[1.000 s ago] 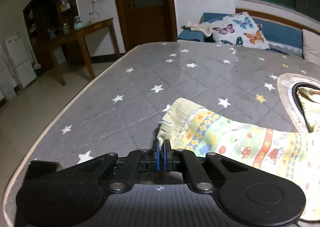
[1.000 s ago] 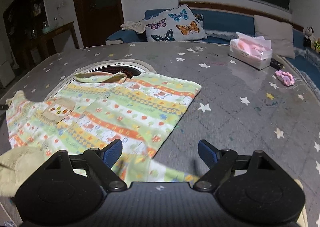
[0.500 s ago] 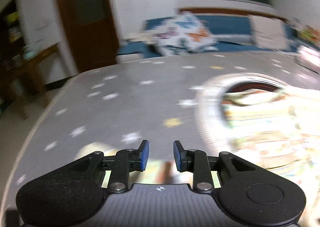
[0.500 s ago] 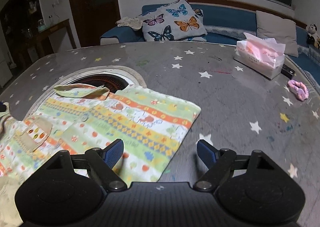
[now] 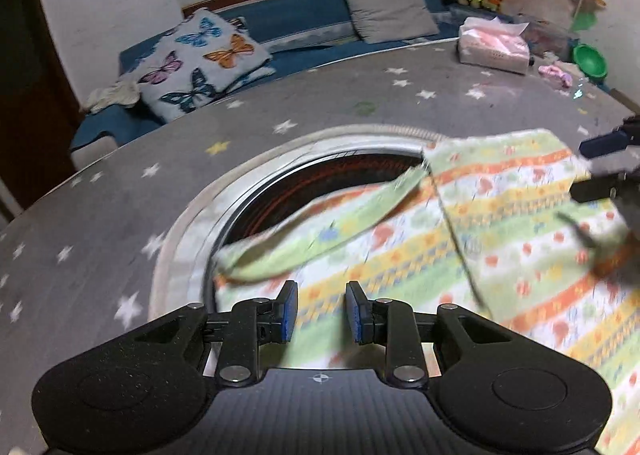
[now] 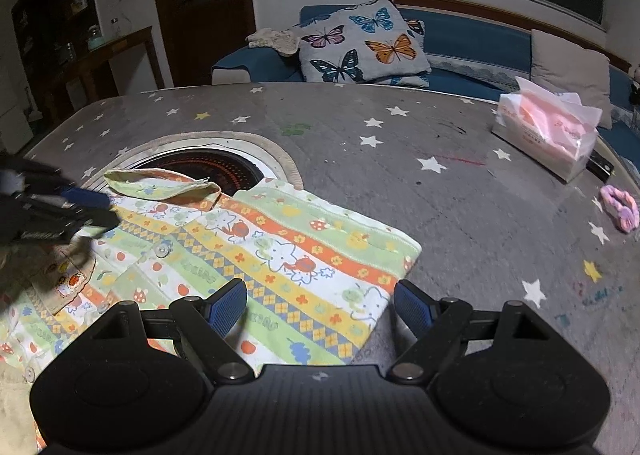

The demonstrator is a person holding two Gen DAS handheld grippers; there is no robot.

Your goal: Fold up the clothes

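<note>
A child's shirt (image 6: 304, 255) with yellow, orange and green stripes lies flat on the grey star-printed table cover (image 6: 400, 183). Its collar (image 6: 160, 183) rests over a round opening (image 6: 208, 165) in the table. My left gripper (image 5: 322, 311) hovers just below the collar (image 5: 320, 239), narrowly open, with nothing between its blue pads. It also shows at the left edge of the right wrist view as the left gripper (image 6: 68, 207). My right gripper (image 6: 320, 305) stands wide open above the shirt's near right corner, holding nothing.
A pink tissue box (image 6: 548, 135) and a pink scrunchie (image 6: 620, 207) lie on the table's right side. A blue sofa with a butterfly cushion (image 6: 360, 43) runs behind the table. A green bowl (image 5: 590, 61) sits far right.
My left gripper let go of the sleeve cuff, opened a little and swung right across the table to the collar. My right gripper shifted slightly toward the shirt's right edge.
</note>
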